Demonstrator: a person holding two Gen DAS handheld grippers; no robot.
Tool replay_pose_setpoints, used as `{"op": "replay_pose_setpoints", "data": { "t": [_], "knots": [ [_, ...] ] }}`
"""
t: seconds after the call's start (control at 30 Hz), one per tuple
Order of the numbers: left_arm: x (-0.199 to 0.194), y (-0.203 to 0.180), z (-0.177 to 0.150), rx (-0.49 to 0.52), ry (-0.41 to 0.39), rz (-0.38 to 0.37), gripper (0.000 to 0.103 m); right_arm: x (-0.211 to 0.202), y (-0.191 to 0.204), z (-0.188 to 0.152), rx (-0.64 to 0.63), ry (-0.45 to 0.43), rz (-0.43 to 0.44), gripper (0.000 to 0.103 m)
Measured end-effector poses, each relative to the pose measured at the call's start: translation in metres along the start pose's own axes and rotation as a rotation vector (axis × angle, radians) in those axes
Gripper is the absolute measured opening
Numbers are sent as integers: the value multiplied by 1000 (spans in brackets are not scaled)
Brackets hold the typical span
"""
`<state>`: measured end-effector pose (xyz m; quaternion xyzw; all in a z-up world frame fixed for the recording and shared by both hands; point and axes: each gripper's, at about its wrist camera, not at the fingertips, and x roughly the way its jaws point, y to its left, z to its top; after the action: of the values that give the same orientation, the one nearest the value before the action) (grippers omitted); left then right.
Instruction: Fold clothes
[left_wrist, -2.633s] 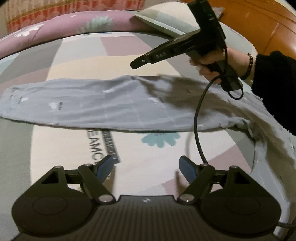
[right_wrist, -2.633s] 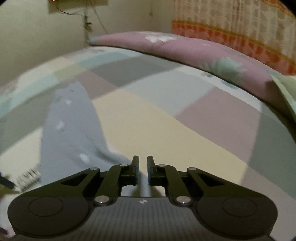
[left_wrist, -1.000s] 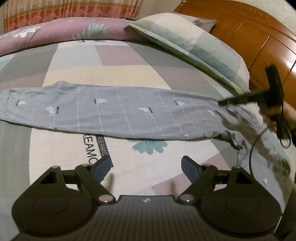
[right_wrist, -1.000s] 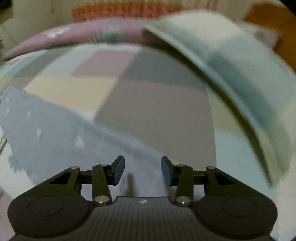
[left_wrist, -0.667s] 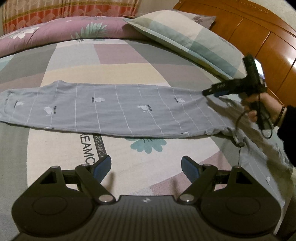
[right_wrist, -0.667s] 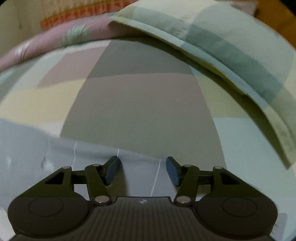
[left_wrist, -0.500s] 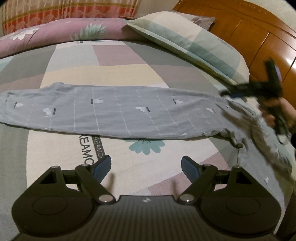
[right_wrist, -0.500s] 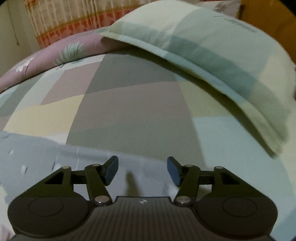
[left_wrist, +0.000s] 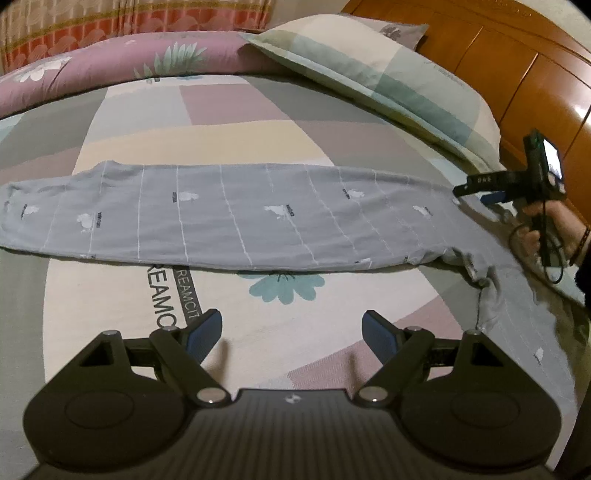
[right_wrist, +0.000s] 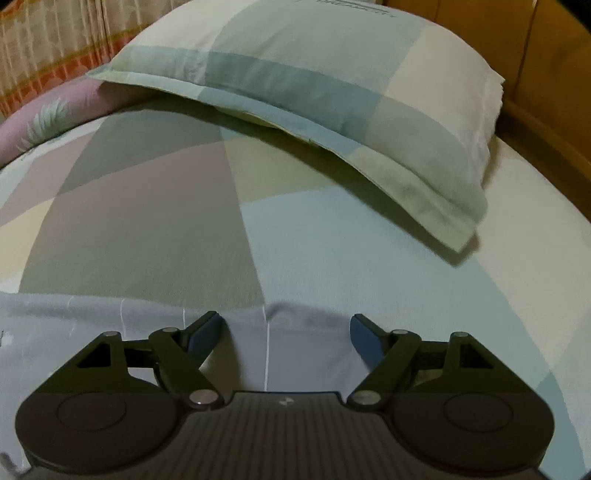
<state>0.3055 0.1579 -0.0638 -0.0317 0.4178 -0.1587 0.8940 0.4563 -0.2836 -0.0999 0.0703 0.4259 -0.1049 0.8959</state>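
Grey patterned trousers (left_wrist: 240, 218) lie stretched flat across the bed, one leg running left to right, the waist end rumpled at the right (left_wrist: 517, 295). My left gripper (left_wrist: 291, 330) hovers open over the bedsheet, short of the trousers' near edge, nothing between its blue pads. In the left wrist view my right gripper (left_wrist: 476, 194), held by a hand (left_wrist: 543, 225), sits at the trousers' far right end. In the right wrist view the right gripper (right_wrist: 286, 328) is open just above the grey fabric (right_wrist: 266, 332), which lies under and between its fingers.
A checked pillow (left_wrist: 388, 81) (right_wrist: 314, 85) lies at the bed's head, against a wooden headboard (left_wrist: 517, 66). A rolled pink quilt (left_wrist: 110, 70) runs along the far side under a curtain (left_wrist: 129, 18). The patchwork bedsheet (left_wrist: 258, 332) spreads in front of the trousers.
The right gripper went from shut above the trouser leg to open, and swung right to the waist end, settling low over the fabric. The left gripper stayed open and nearly still.
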Motion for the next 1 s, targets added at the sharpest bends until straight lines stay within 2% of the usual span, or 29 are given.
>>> {"op": "replay_pose_setpoints", "data": {
  "t": [0.1, 0.27, 0.43, 0.6, 0.67, 0.77, 0.87, 1.0],
  "knots": [
    [-1, -2, 0, 4, -2, 4, 83, -39, 6, -19, -54, -28, 81, 81],
    [-3, -4, 0, 10, -5, 10, 83, -104, 48, -70, -311, -54, 164, 81],
    [-8, -10, 1, 24, -19, 3, 83, -92, 96, -114, -468, -3, 102, 81],
    [-15, -10, 2, 21, -42, -10, 83, -108, 132, -141, -636, -29, 165, 80],
    [-17, -9, 3, 16, -49, -11, 83, -116, 133, -137, -624, -60, 160, 80],
    [-21, -7, 4, 8, -62, -15, 83, -123, 126, -123, -510, -102, 203, 80],
    [-24, -5, 5, 1, -72, -18, 83, -116, 133, -124, -507, -64, 323, 80],
    [-23, -4, 5, -5, -71, -10, 83, -98, 161, -138, -552, 6, 420, 80]
  ]
}}
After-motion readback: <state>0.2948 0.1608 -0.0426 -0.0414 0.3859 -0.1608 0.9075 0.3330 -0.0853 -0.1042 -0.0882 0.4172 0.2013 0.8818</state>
